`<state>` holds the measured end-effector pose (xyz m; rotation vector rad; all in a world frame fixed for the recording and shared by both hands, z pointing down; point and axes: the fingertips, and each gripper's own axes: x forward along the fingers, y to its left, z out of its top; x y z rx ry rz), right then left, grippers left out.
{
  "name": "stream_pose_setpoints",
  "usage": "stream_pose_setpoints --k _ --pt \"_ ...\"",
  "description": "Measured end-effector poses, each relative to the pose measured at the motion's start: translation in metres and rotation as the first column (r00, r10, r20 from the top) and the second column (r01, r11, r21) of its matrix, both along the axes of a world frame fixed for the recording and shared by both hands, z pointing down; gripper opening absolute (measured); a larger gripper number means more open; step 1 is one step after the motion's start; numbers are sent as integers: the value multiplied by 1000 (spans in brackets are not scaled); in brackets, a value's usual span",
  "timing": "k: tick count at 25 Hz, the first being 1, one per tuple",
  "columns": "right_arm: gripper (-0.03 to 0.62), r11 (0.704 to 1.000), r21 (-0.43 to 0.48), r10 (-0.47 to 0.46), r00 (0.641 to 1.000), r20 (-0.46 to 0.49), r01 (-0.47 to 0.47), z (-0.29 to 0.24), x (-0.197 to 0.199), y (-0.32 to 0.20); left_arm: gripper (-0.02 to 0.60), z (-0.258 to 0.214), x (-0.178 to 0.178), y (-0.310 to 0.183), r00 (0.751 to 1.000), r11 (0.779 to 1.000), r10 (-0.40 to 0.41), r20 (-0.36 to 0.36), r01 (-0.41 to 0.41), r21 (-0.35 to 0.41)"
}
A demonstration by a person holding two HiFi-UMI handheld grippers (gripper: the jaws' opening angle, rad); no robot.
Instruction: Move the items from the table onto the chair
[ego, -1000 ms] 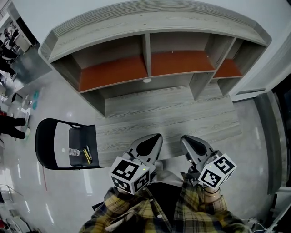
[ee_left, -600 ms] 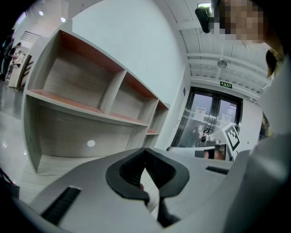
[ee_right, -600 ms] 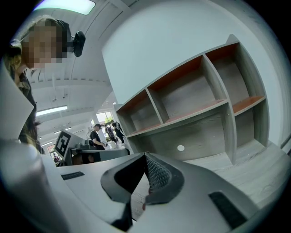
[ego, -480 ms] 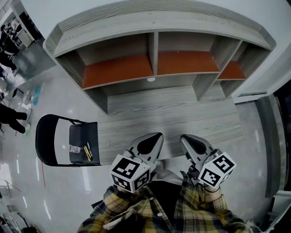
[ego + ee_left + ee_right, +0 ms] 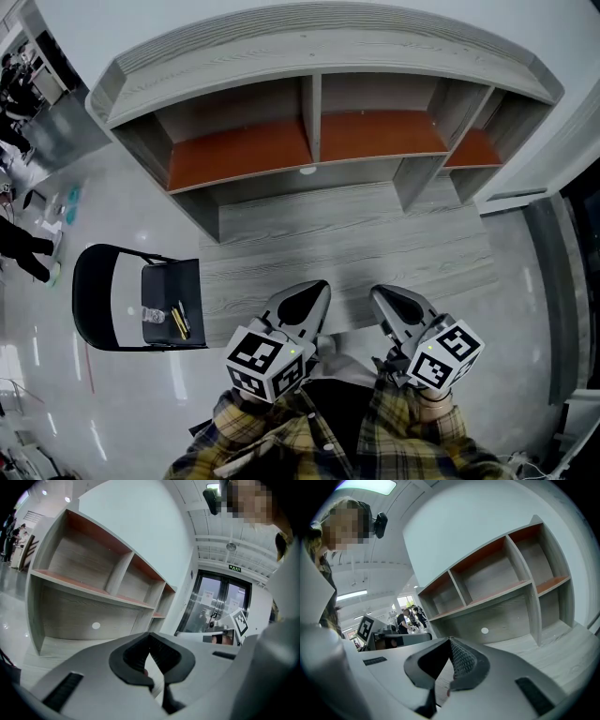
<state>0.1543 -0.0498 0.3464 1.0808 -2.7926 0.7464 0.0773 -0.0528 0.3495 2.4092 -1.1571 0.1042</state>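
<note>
In the head view a black folding chair (image 5: 103,295) stands on the floor left of the grey wooden table (image 5: 347,234). On its seat lie a clear plastic bottle (image 5: 153,314) and a yellow-and-black pen-like item (image 5: 179,320). My left gripper (image 5: 314,292) and right gripper (image 5: 380,298) hover side by side over the table's near edge, both shut and empty. Their jaws meet tip to tip in the left gripper view (image 5: 150,641) and the right gripper view (image 5: 450,644). No loose item shows on the tabletop.
A grey shelf unit (image 5: 319,84) with orange-brown boards (image 5: 239,145) rises at the table's back, its compartments bare. Glossy floor surrounds the chair. People stand far off at the upper left (image 5: 19,80). A glass door (image 5: 220,602) lies to the right.
Only the head camera shifted slightly, so the chair and table slid a little in view. Both grippers stay shut in the same place.
</note>
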Motion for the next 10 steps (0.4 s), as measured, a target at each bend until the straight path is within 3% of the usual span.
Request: stream_pose_setpoints --k 10 --pt "17 999 -42 8 1000 -18 -9 7 3 10 3 8 -2 5 1000 999 5 -14 -5 -36"
